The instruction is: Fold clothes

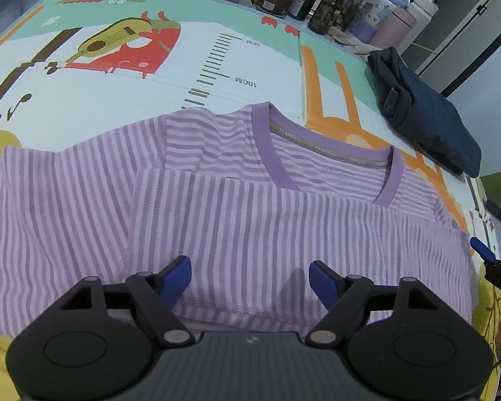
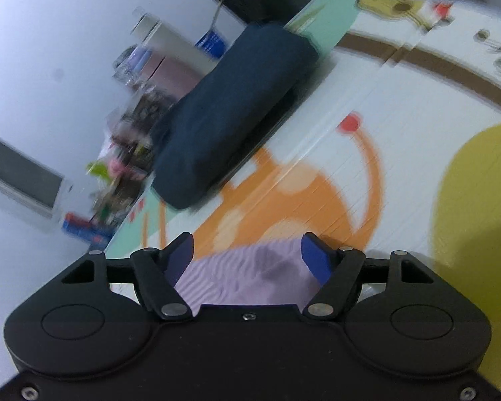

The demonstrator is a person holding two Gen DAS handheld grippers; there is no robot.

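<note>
A purple striped T-shirt lies flat on the printed play mat, collar away from me, with one side folded in over the body. My left gripper is open and empty just above the shirt's folded part near its hem. My right gripper is open and empty over an edge of the same shirt; it also shows at the right edge of the left wrist view. The right wrist view is motion-blurred.
A folded dark navy garment lies on the mat to the right of the shirt, and shows in the right wrist view. Jars, bottles and flasks crowd the mat's far edge.
</note>
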